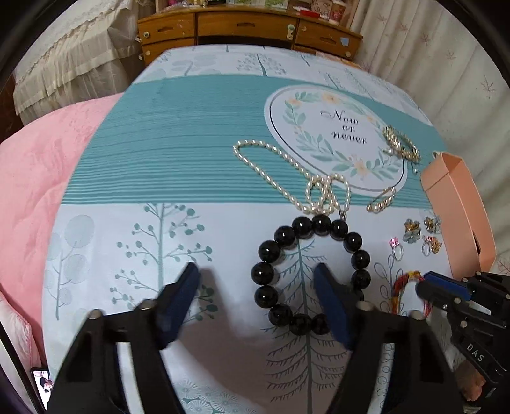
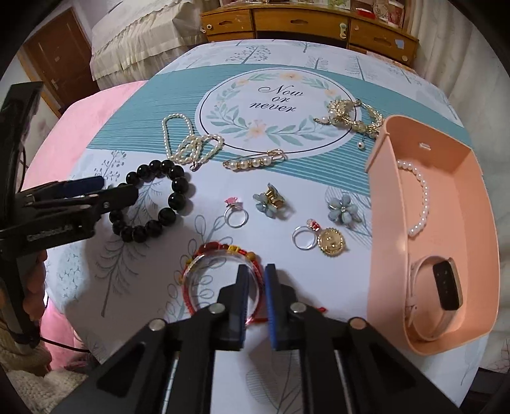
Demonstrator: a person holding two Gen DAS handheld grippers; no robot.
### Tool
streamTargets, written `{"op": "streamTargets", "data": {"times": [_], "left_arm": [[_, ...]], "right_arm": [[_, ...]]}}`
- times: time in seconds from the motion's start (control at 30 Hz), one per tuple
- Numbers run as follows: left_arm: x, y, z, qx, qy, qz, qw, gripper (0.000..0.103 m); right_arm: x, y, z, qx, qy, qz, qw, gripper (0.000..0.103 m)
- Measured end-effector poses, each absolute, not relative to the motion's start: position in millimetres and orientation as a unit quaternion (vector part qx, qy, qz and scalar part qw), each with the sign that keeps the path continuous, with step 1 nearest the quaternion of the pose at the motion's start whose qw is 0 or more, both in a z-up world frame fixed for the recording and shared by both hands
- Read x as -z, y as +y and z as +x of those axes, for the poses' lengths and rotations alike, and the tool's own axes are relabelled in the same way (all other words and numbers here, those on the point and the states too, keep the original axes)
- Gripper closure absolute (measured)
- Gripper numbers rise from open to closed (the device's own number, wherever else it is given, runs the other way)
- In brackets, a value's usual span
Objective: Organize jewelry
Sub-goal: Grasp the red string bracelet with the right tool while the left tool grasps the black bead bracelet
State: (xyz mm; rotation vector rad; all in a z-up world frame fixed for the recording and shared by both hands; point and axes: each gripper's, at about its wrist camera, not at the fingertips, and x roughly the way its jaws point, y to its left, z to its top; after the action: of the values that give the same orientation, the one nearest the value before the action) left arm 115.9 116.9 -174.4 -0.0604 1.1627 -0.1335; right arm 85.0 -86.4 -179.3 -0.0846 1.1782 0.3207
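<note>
Printed tablecloth (image 2: 153,254), left tool (image 1: 256,274) parted astride black bracelet (image 1: 310,277), right tool (image 2: 256,274) clenched on red bracelet (image 2: 223,251), rings nearby

This is a home, most likely a bedroom. The work surface is a table (image 2: 134,105) under a printed cloth (image 2: 277,92) with trees, teal stripes and a floral wreath reading "Now or never". A pink quilt (image 1: 41,165) lies bunched at its left side. Behind stands a wooden chest of small drawers (image 2: 299,22) with odd knobs, its top crowded with cards and small boxes. Cream lace-edged fabric (image 1: 63,63) hangs at the left, pale curtains with a leaf print (image 1: 446,57) at the right. A brown wooden door (image 2: 57,60) shows in the right wrist view.
</note>
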Motion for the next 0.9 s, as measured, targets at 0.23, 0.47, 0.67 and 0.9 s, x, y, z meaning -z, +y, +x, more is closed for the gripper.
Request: {"op": "streamTargets", "data": {"times": [0.23,0.47,0.67,0.9], "left_arm": [[175,111,115,0.068,0.541,-0.011,0.838,0.09],[161,107,108,0.071,0.525,-0.014,0.848,0.09],[129,94,101,0.085,0.496,-0.008,0.864,0.09],[81,60,95,0.111,0.452,0.019,0.885,0.09]], "right_arm": [[180,-88,85,-0.161,0.551,-0.02,0.818,0.097],[154,-91,74,-0.184,0.494,-0.002,0.85,0.097],[130,-102,67,-0.18,0.445,0.006,0.877,0.097],[107,-131,63,-0.156,0.397,0.026,0.904,0.097]]}}
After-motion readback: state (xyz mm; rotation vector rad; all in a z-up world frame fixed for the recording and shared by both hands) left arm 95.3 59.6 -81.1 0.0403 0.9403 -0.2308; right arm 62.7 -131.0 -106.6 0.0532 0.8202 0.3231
